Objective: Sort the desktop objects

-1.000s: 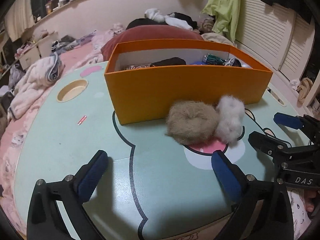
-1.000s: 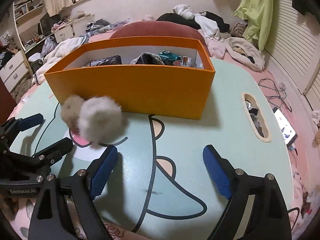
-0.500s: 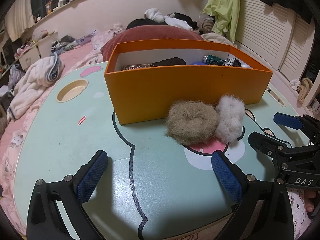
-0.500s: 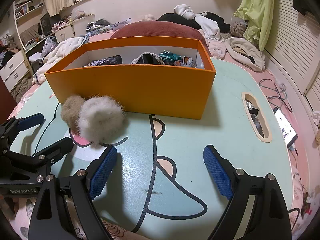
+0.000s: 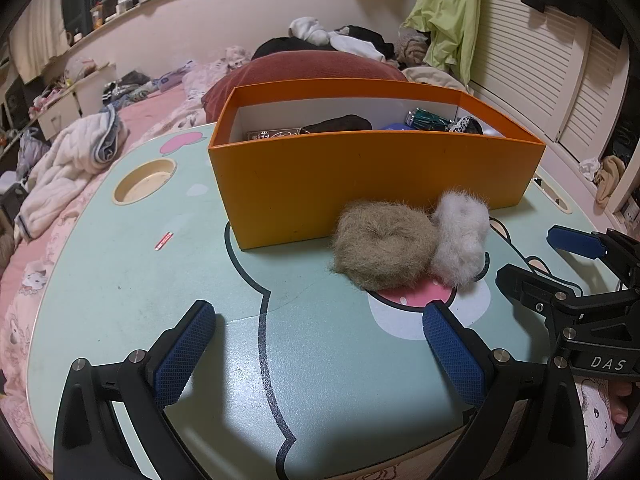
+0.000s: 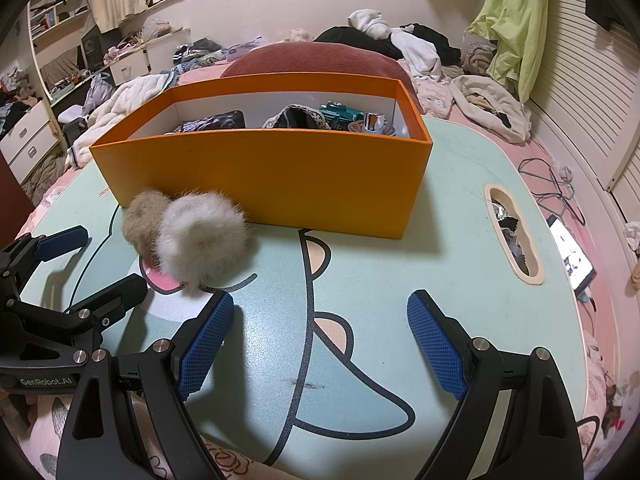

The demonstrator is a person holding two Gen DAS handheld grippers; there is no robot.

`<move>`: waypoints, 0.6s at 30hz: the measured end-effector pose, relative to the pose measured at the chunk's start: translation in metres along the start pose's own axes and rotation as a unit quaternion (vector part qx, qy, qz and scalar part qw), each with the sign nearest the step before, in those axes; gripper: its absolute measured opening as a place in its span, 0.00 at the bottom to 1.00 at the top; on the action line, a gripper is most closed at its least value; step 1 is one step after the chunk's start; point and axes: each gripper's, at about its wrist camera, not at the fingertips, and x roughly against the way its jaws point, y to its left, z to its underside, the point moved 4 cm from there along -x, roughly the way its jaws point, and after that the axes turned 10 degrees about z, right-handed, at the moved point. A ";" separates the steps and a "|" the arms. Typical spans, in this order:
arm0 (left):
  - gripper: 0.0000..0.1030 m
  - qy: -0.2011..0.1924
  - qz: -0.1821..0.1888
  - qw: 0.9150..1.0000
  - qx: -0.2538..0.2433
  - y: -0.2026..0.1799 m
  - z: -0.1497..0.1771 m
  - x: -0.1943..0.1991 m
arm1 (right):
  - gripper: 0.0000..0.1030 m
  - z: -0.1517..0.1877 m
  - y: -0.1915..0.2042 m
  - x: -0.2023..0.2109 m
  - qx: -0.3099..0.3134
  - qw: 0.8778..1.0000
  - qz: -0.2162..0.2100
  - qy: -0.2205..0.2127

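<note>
A tan fluffy scrunchie (image 5: 384, 252) and a white fluffy scrunchie (image 5: 460, 236) lie touching each other on the mint table (image 5: 120, 280), just in front of the orange box (image 5: 360, 176). They also show in the right wrist view, tan (image 6: 142, 220) and white (image 6: 202, 236). The box (image 6: 280, 184) holds several items. My left gripper (image 5: 316, 356) is open and empty, a little short of the tan scrunchie. My right gripper (image 6: 320, 348) is open and empty, to the right of the white scrunchie. Each gripper shows in the other's view.
A round cup recess (image 5: 144, 182) sits in the table at the back left, with a small red strip (image 5: 164, 240) near it. A slot (image 6: 512, 236) with bits inside is at the table's right. Bedding and clothes surround the table.
Both views have shifted very slightly closer to the scrunchies. The scrunchies and the box have not moved. Both grippers stay open.
</note>
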 end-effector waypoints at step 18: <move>1.00 0.000 0.000 1.000 0.000 0.000 0.000 0.000 | 0.86 0.003 0.000 0.001 -0.008 1.000 -0.008 -0.004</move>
